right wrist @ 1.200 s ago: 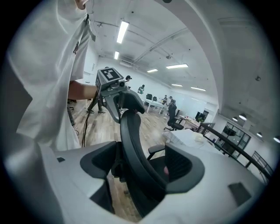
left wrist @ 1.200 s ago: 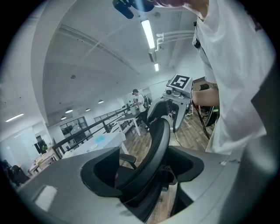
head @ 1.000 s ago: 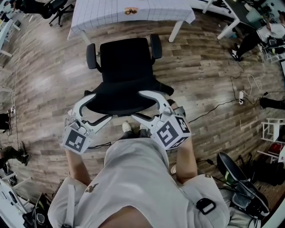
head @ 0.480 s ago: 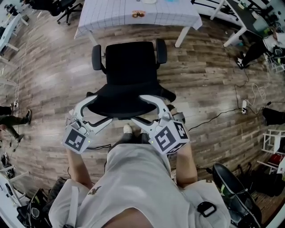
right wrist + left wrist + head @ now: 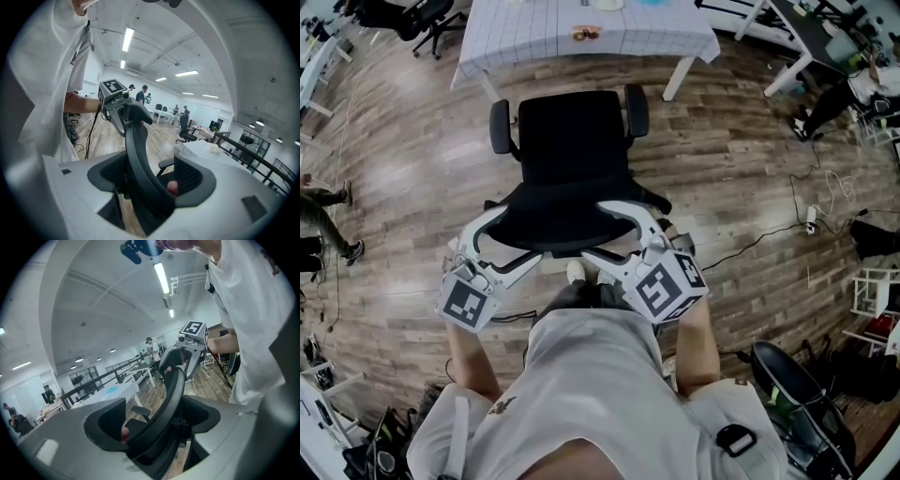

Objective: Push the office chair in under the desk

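The black office chair (image 5: pixel 572 141) stands on the wood floor with its seat toward the cloth-covered desk (image 5: pixel 581 33) and a strip of floor between them. Its curved backrest (image 5: pixel 567 220) faces me. My left gripper (image 5: pixel 517 234) straddles the backrest's top edge on the left, and my right gripper (image 5: pixel 598 230) straddles it on the right. In the left gripper view the backrest (image 5: pixel 171 394) runs between the jaws of the left gripper (image 5: pixel 159 427), which close on it. The right gripper (image 5: pixel 145 183) likewise clamps the backrest (image 5: pixel 136 150). Small items (image 5: pixel 588 33) lie on the desk.
White desk legs (image 5: pixel 678 75) flank the chair. Cables (image 5: pixel 769 225) and a power strip (image 5: pixel 811 214) lie on the floor at right. A dark chair (image 5: pixel 797 375) sits at lower right, another chair (image 5: pixel 412 14) at upper left. A person's legs (image 5: pixel 328 197) show at the left edge.
Both grippers stay on the backrest in the same hold. The head view has shifted a little, and a person has walked in at the left edge.
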`<state>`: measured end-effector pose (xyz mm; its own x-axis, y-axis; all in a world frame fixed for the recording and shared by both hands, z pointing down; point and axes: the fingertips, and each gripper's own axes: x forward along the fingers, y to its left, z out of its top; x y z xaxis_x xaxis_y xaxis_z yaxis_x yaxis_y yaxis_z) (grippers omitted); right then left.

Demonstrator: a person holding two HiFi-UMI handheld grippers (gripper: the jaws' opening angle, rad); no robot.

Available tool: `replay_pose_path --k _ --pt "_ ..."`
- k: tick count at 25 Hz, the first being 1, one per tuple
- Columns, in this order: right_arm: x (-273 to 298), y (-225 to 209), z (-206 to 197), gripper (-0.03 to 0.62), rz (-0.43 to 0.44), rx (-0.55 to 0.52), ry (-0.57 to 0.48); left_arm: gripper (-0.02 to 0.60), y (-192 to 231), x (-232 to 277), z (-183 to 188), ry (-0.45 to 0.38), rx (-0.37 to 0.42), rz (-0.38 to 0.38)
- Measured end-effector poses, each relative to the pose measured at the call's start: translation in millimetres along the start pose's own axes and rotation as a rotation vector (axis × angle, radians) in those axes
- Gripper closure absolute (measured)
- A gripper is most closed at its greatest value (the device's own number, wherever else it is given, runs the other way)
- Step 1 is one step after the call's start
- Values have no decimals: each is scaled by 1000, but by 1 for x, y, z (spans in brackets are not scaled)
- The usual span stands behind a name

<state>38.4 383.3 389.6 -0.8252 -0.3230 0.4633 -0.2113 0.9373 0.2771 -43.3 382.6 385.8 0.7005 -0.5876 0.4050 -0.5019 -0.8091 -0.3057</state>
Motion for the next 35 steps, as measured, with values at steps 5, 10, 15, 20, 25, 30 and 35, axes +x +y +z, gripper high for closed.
replay_pose_path --k 5,10,15,20,25,30,35 --pt "3 1 1 272 7 6 10 204 1 -1 -1 -9 -8 -2" --pt "4 -4 0 271 4 10 8 204 6 2 -1 -14 -2 -5" --pt "5 -9 -2 272 6 18 20 204 8 9 0 -59 13 -25" --pt "12 -20 -3 272 6 18 25 206 19 14 -3 -50 19 -28" --pt "9 -34 -9 273 16 12 26 212 24 29 1 -42 24 -35" --pt "2 -47 -18 272 25 12 22 213 24 45 4 -16 4 -43" --pt "-4 -61 -22 273 47 3 8 212 33 55 15 5 -10 -18"
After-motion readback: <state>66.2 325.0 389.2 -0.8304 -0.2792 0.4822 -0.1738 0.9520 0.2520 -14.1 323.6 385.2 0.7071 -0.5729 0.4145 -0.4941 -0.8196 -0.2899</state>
